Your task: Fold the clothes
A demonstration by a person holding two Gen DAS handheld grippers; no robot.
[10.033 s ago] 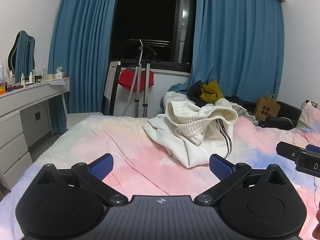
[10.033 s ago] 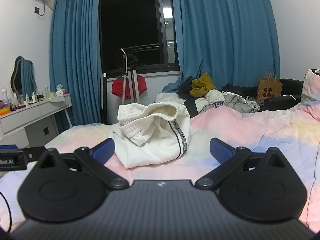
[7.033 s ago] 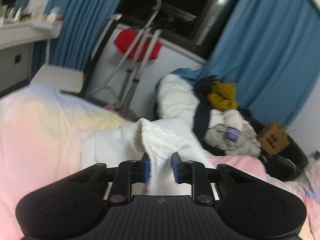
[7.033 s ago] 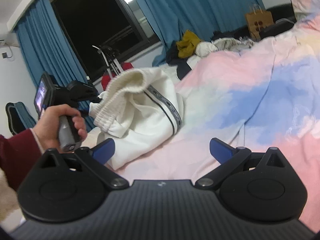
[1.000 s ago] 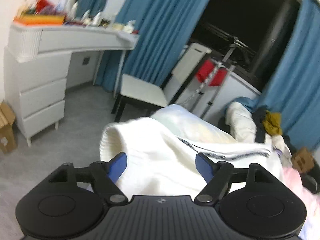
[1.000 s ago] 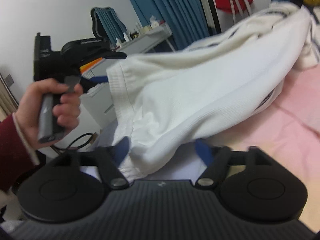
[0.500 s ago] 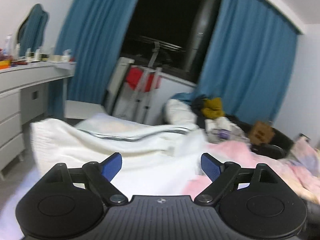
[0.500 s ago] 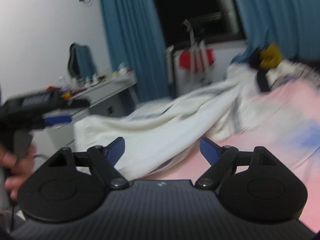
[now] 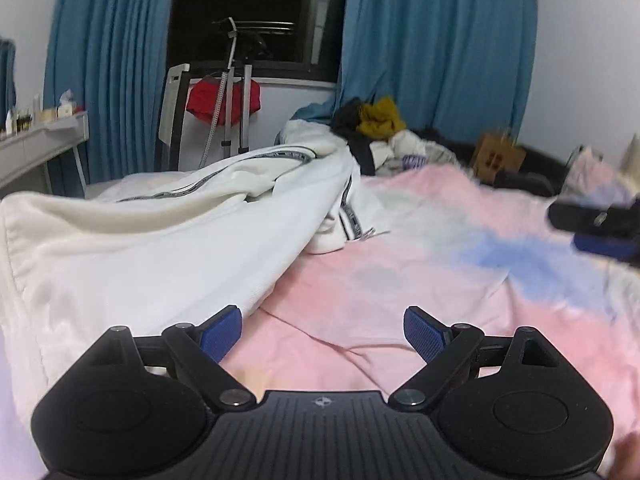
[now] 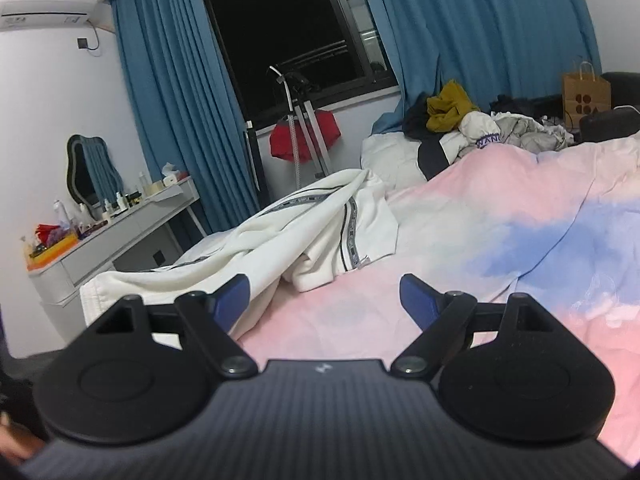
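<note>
Both tongs released now: left tongs and right tongs spread wide, holding nothing; a second ago the right tongs straddled the waistband. White trousers now lie stretched lengthwise on the pink bed, waistband end near, legs bunched farther back. Spreading looks done; folding not yet begun. Clothes pile beyond.

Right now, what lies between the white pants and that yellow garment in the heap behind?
In the right wrist view, a white pillow lies between the white pants and the yellow garment, with dark clothing beside it.
</note>
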